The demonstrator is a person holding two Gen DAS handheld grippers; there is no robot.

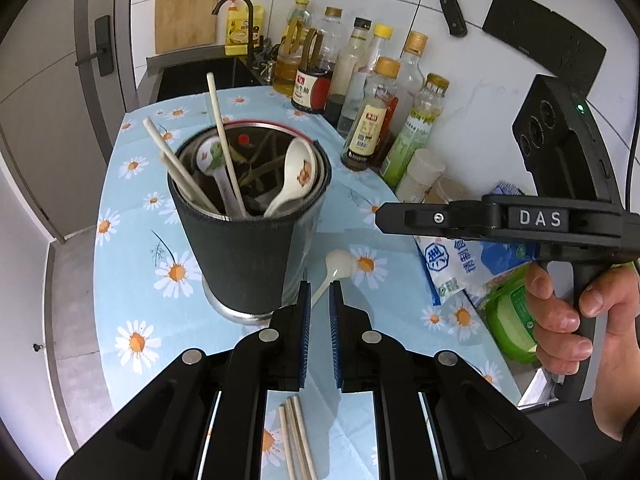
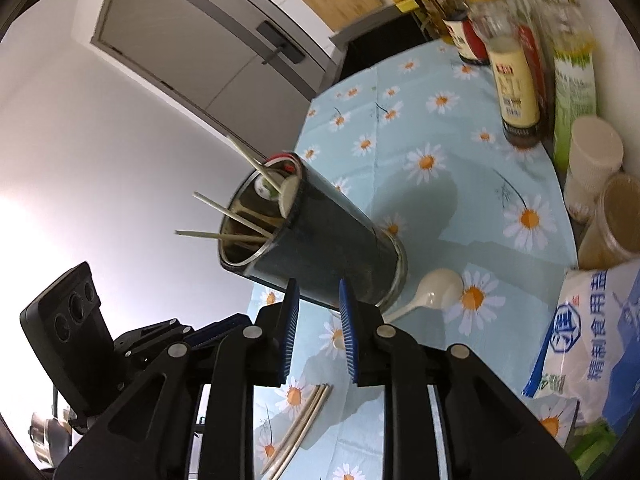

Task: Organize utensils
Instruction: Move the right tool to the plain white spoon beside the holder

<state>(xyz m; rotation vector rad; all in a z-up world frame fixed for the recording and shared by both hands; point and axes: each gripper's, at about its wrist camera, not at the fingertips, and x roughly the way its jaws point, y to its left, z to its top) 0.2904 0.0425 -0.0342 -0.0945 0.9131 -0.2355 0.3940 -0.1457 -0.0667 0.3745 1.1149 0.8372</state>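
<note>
Left wrist view. The left gripper (image 1: pixel 319 294) has its jaws drawn nearly together, a narrow slit between the blue pads (image 1: pixel 306 312), and nothing is pinched there. Just beyond and left of the fingertips stands the utensil holder (image 1: pixel 244 248), a dark cylinder on a metal base, upright on the daisy-print tablecloth (image 1: pixel 132 248). Inside it are two pale chopsticks (image 1: pixel 224 148) leaning left and two ceramic spoons (image 1: pixel 294 178). Directly ahead of the slit, past the fingertips, a white spoon (image 1: pixel 338 266) lies flat on the cloth, its handle running toward the jaws. Below the jaws, between the gripper's arms, loose chopsticks (image 1: pixel 294 436) lie on the cloth. To the right of the jaws the right gripper's body (image 1: pixel 492 220) crosses the view, with a hand (image 1: pixel 568 320) on its grip; bottles (image 1: pixel 376 120) stand farther beyond.

Right wrist view. The right gripper (image 2: pixel 319 290) has its jaws parted with a clear gap, empty. The holder (image 2: pixel 320 256) sits just beyond the fingertips and appears tilted in this view. The white spoon (image 2: pixel 436 292) lies right of the right-hand fingertip, beside the holder's base. The loose chopsticks (image 2: pixel 308 420) lie below the gap. A salt bag (image 2: pixel 592 344) lies far right.
</note>
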